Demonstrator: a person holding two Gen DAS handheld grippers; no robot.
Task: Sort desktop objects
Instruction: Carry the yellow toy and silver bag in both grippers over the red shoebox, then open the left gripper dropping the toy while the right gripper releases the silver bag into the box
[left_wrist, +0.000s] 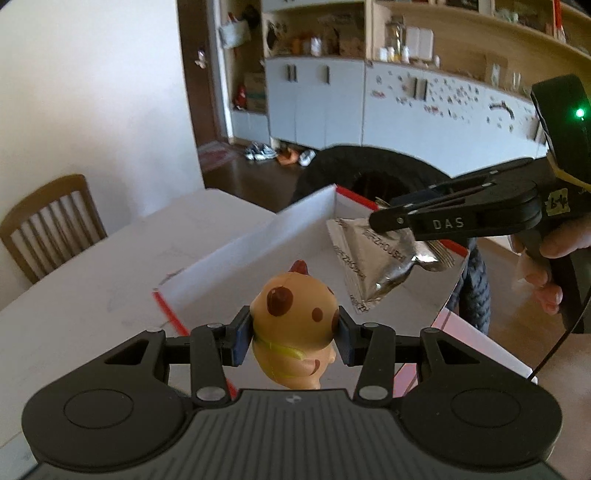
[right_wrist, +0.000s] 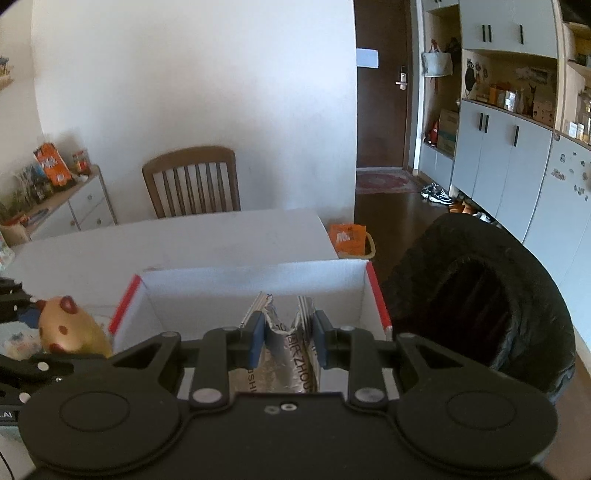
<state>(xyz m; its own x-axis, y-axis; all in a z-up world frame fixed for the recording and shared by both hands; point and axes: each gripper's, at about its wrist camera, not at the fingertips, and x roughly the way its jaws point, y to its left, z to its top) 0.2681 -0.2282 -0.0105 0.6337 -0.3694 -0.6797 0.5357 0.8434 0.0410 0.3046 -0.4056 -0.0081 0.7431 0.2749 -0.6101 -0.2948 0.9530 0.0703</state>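
Note:
My left gripper (left_wrist: 293, 334) is shut on a tan toy chicken (left_wrist: 295, 317) with brown spots and a red comb, held above the near edge of a white box (left_wrist: 236, 251) with red trim. My right gripper (right_wrist: 289, 341) is shut on a crumpled silver foil packet (right_wrist: 284, 354) and holds it over the inside of the same box (right_wrist: 255, 280). In the left wrist view the right gripper (left_wrist: 380, 218) comes in from the right with the packet (left_wrist: 373, 266) hanging under it. In the right wrist view the toy (right_wrist: 68, 328) shows at the left.
The box lies on a white table (left_wrist: 92, 273). A black bin (right_wrist: 491, 306) stands just right of the box. A wooden chair (right_wrist: 192, 181) stands beyond the table. An orange bag (right_wrist: 347, 240) is on the floor past the table's far corner.

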